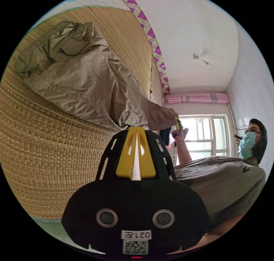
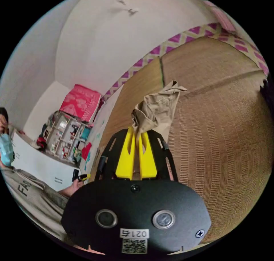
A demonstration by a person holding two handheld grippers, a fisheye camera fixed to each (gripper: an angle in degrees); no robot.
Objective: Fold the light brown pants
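The light brown pants (image 1: pixel 85 75) lie rumpled on a woven straw mat (image 1: pixel 42 158), waistband and buttoned pocket away from me. One leg lifts off the mat toward the right gripper (image 1: pixel 177 124), held in a person's hand. In the right gripper view, that gripper (image 2: pixel 139 131) is shut on a bunched end of the pants (image 2: pixel 157 107), which rises from the yellow jaws. In the left gripper view, the left gripper (image 1: pixel 136 128) has its jaws together, tips at the lower edge of the raised leg; no cloth shows between them. It also appears small as the left gripper (image 2: pixel 82 177).
The straw mat (image 2: pixel 222 135) has a pink-and-cream zigzag border (image 1: pixel 155 48). A masked person in a beige T-shirt (image 1: pixel 228 181) stands beside it. A window (image 1: pixel 205 135) with pink curtains is behind, and a cluttered shelf (image 2: pixel 68 138) stands by the wall.
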